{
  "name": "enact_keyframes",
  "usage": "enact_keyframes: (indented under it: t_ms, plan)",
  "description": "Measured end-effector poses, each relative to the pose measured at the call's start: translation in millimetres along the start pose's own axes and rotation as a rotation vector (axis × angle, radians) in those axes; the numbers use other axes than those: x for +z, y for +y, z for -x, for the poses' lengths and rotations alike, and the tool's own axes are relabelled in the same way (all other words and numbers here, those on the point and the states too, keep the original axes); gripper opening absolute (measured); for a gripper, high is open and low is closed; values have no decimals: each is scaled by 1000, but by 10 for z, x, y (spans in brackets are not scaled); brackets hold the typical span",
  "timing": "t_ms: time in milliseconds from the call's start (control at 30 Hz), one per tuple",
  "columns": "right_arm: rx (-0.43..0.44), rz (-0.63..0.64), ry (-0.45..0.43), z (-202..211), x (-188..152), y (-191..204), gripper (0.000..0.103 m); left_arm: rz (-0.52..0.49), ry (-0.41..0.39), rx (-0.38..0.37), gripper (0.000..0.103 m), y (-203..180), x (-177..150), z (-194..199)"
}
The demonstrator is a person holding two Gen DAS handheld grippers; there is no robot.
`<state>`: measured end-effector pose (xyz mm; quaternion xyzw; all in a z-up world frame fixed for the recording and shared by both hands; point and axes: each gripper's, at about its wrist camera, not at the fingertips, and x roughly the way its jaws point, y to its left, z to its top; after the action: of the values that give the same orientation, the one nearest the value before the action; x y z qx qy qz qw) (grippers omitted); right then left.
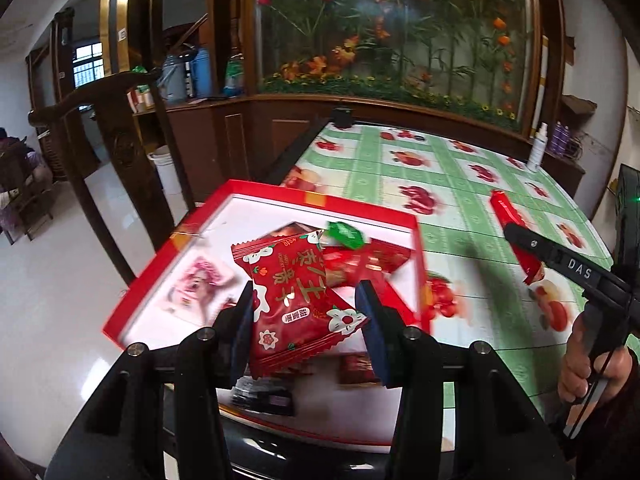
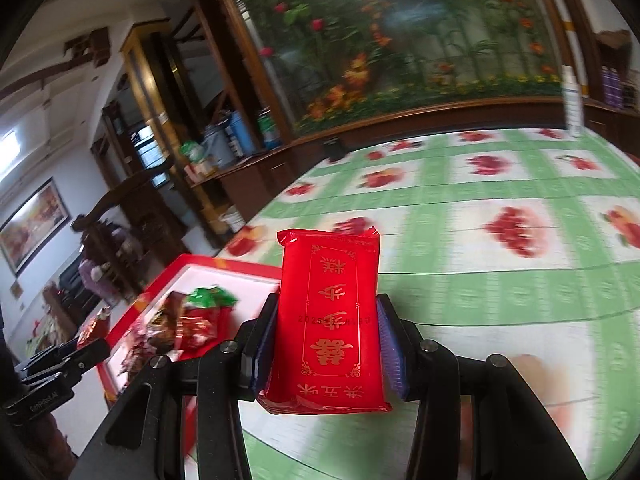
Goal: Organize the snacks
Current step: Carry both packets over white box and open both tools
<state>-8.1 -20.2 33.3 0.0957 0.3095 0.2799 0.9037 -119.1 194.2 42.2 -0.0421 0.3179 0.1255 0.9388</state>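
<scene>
Left wrist view is showing the left gripper [image 1: 306, 314] clamping a red snack packet [image 1: 294, 300] printed with white flowers, its blue pads [image 1: 370, 320] pressing on the packet's two long sides. The packet is hanging just above the near half of the red tray [image 1: 280, 194], the landmark here, whose white floor is already carrying a loose heap of red wrappers and a green candy [image 1: 344, 233] towards its far side. The packet is looking light and crinkly, a soft film pillow with air inside; it is bulging a little between the pads, so it is likely giving under pressure rather than resisting. Its glossy film is probably slippery, and a hold across the filled middle, as now, seems safer than one on the thin serrated end seals.

Right of the tray, over the green checked tablecloth [image 1: 472, 184], the right gripper [image 2: 326, 340] is gripping a flat red bar packet [image 2: 330, 320] with gold characters, pads closed on its long edges near the lower half. That one is looking stiffer and blockier, holding its shape upright, though the contents may be crumbly, so gentle pressure seems wise. In the right wrist view the tray is lying to the bar's left, near but not under it.
</scene>
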Motion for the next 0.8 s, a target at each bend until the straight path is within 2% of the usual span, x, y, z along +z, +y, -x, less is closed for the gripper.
enact_keyframes:
  t_ms: [200,433,667,800]
  plan:
    - [79,89,49,-358,9,575,47,20,21,42,47,310,37,-151]
    - [160,160,91,-671,-27,1094,47,4,45,56,47,391,52,-339]
    - [217,174,97,-860,-13,1337,47,-9,47,78,47,411,171,-506]
    - [217,164,108,-948,-8,1312,47,-21,47,88,47,392,226,-592]
